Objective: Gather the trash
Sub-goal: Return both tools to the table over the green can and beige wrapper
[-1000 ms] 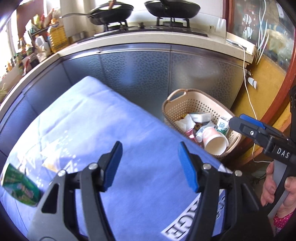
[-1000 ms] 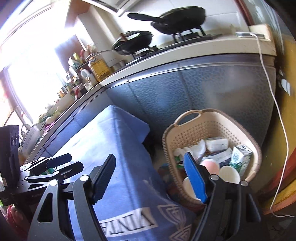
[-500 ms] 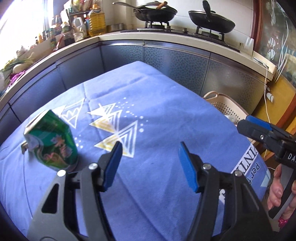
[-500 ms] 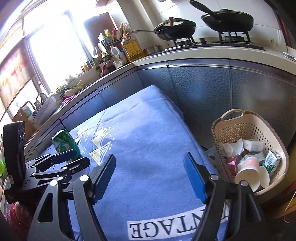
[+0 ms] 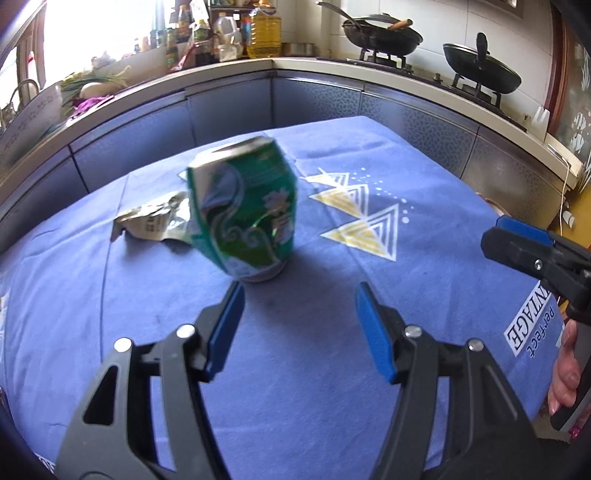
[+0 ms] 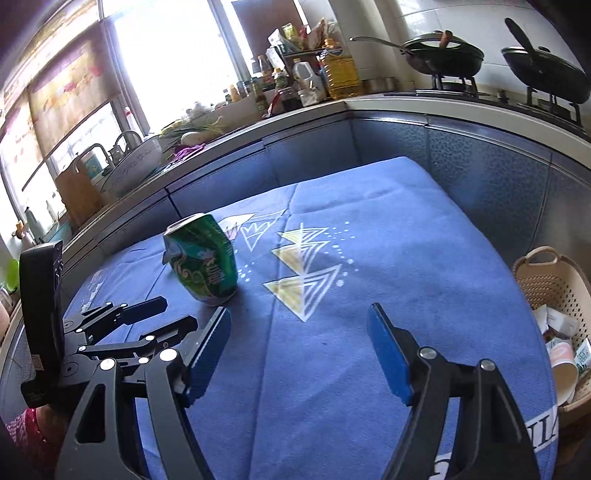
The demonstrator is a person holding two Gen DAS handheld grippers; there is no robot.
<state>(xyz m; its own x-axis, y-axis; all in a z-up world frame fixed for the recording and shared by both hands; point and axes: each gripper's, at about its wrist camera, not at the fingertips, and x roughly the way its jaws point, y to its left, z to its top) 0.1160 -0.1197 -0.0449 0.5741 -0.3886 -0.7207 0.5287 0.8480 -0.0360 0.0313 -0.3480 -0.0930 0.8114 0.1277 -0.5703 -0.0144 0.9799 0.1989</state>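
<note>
A dented green can [image 5: 246, 210] stands upright on the blue tablecloth [image 5: 317, 369], with a crumpled silvery wrapper [image 5: 155, 220] lying just behind it to the left. My left gripper [image 5: 299, 325] is open, a short way in front of the can, nothing between its blue pads. In the right wrist view the same green can [image 6: 201, 260] sits far left of my open right gripper [image 6: 299, 347], which hovers empty over the cloth. The left gripper [image 6: 147, 317] shows there at the left edge. A beige basket [image 6: 546, 280] holding cups and cartons stands off the table's right side.
Grey cabinet fronts [image 5: 314, 99] wrap around the table's far sides. The counter above carries bottles and an oil jug [image 5: 263, 31], and two black woks [image 5: 384, 35] sit on the stove. A hand [image 5: 565, 365] holds the right gripper at the right edge.
Both grippers have swung left from the basket across the table. The green can has come from the left edge into the middle of the left wrist view. Neither pair of jaws has changed width.
</note>
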